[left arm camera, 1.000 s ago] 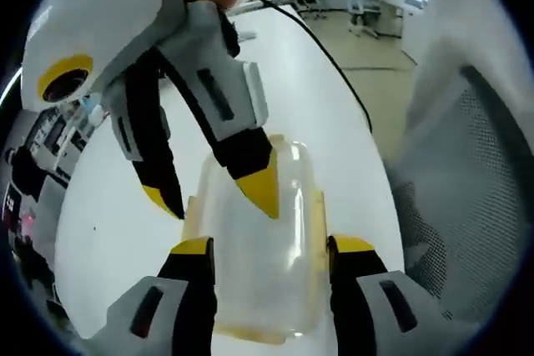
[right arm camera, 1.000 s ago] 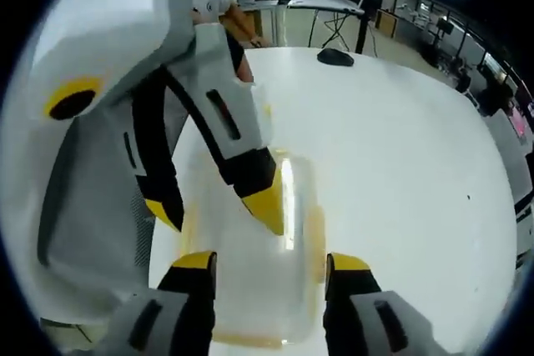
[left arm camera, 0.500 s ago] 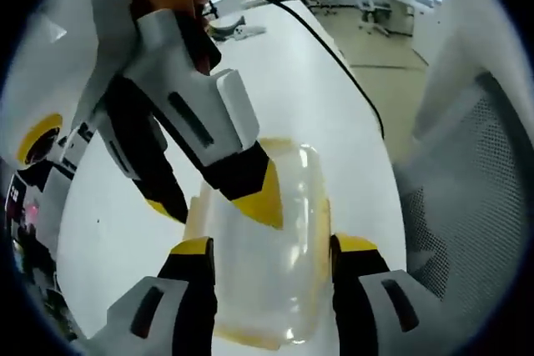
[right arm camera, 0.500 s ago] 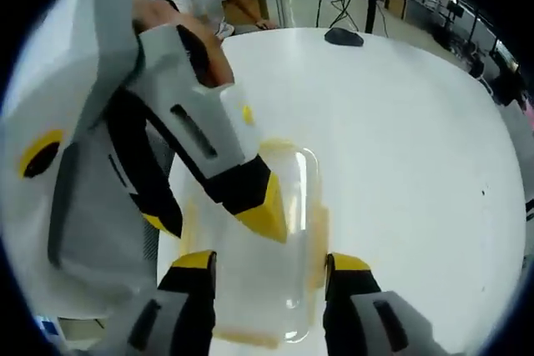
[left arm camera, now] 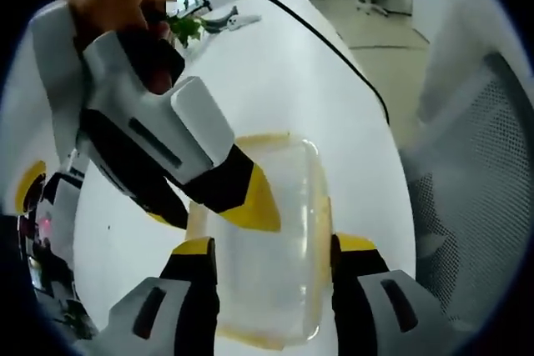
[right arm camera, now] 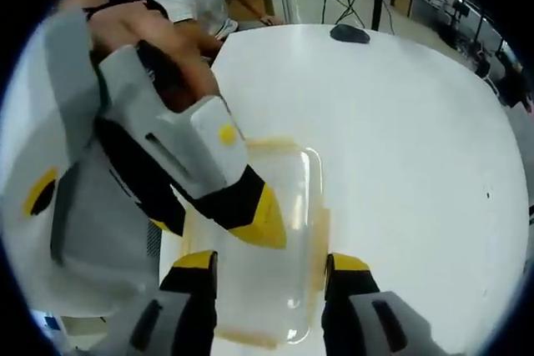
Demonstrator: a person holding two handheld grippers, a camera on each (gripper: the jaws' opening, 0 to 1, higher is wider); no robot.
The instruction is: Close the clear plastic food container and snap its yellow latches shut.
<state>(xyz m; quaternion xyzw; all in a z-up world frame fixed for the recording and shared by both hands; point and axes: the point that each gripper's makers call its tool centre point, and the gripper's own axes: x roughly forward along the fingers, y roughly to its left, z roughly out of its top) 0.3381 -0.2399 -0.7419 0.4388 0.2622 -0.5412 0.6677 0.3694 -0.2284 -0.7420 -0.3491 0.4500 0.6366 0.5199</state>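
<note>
Two open-fingered grippers (left arm camera: pixel 267 248) (right arm camera: pixel 265 260) over container (left arm camera: pixel 275 231) on white table (left arm camera: pixel 275 72), office behind.

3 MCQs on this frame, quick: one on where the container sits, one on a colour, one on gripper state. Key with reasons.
1. Where does the clear container sit?
A. On the white table
B. On a chair seat
C. Held up in the air

2. What colour are the tips of the right gripper reaching over the container?
A. Red
B. Yellow
C. Green

3. How stand the jaws of the left gripper in its own view?
A. Shut tight together
B. Apart, with the container seen between them
C. Clamped on a cable

Key: 1 A, the container lies flat on the white tabletop. 2 B, both tips are yellow. 3 B, a wide gap between the jaws shows the container.
</note>
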